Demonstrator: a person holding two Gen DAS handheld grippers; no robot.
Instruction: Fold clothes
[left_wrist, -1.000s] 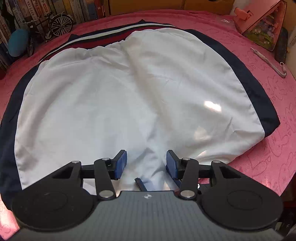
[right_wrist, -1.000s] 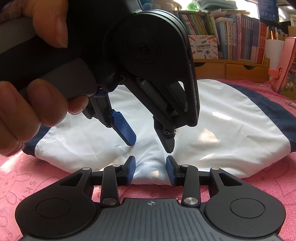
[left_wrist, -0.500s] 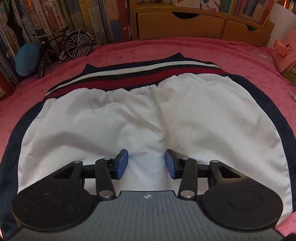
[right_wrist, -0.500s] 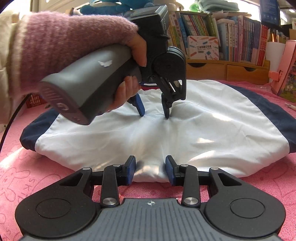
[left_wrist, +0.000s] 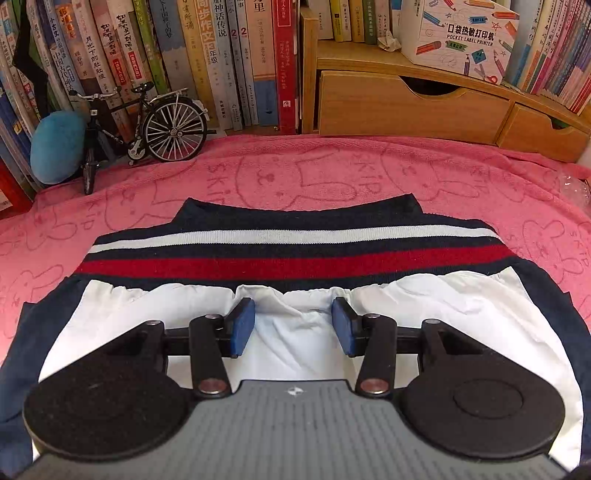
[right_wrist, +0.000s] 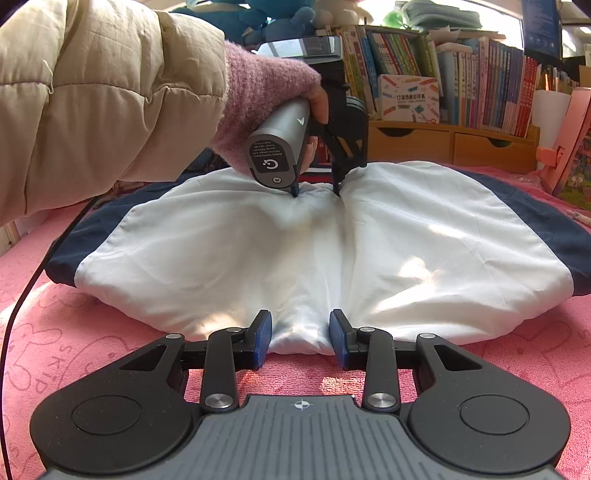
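A white garment (right_wrist: 424, 240) with navy side panels and a navy, white and red striped knit band (left_wrist: 288, 254) lies flat on the pink cloth. My left gripper (left_wrist: 293, 326) is open, its blue pads on either side of the white fabric just below the striped band; it also shows in the right wrist view (right_wrist: 316, 190), far end of the garment. My right gripper (right_wrist: 300, 338) is open at the near edge, pads on either side of a small bunch of white fabric.
Pink towel-like cloth (left_wrist: 332, 173) covers the table. A model bicycle (left_wrist: 147, 125) and a blue object (left_wrist: 55, 146) stand at the back left. Bookshelf and wooden drawers (left_wrist: 413, 107) run along the back. A pink box (right_wrist: 570, 147) stands at the right.
My left gripper has moved along the garment's middle from the near edge to the striped band. My right gripper has stayed at the near edge.
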